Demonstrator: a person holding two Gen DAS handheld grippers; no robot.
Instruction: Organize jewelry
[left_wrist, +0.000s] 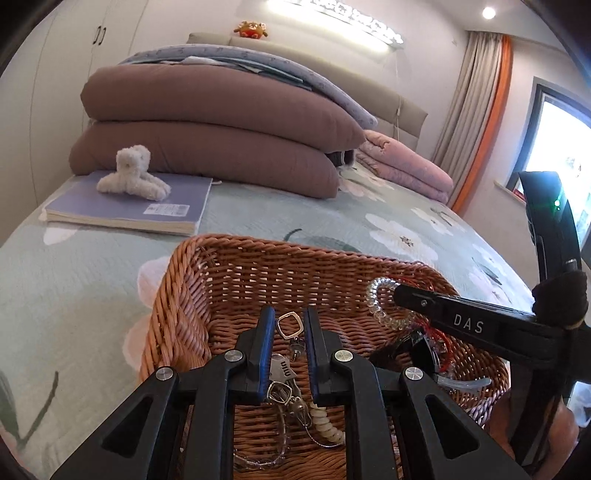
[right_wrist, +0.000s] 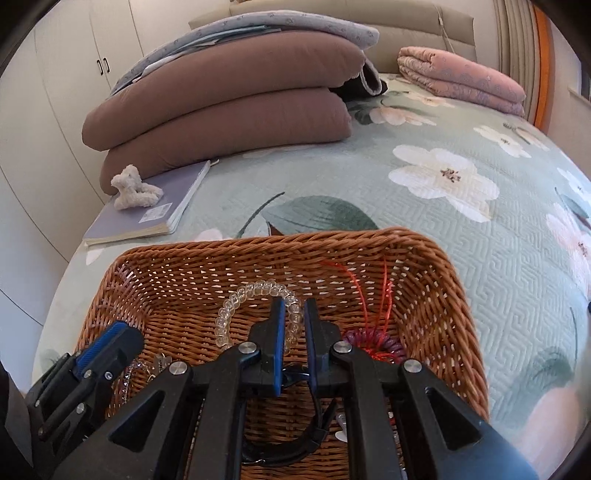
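A woven brown basket (left_wrist: 258, 243) (right_wrist: 258, 240) sits on the bed with both grippers down inside it. My left gripper (left_wrist: 289, 310) is shut on a silver charm set (left_wrist: 282, 369) whose square ring (left_wrist: 289, 325) sticks out between the pads. A cream spiral tie (left_wrist: 325, 424) and a thin silver chain (left_wrist: 280, 439) lie beneath. My right gripper (right_wrist: 293, 300) is shut on a black band (right_wrist: 295, 439) that loops under it. A clear spiral bracelet (right_wrist: 236, 302), a maroon coil (right_wrist: 369, 341) and a red cord (right_wrist: 369, 288) rest on the basket floor.
Beyond the basket, a purple notebook (left_wrist: 173, 199) carries a fluffy white hair claw (left_wrist: 129, 177). Folded brown quilts (left_wrist: 221, 129) and a pink quilt (left_wrist: 406, 162) are stacked toward the headboard. The floral bedspread (right_wrist: 443, 221) stretches to the right of the basket.
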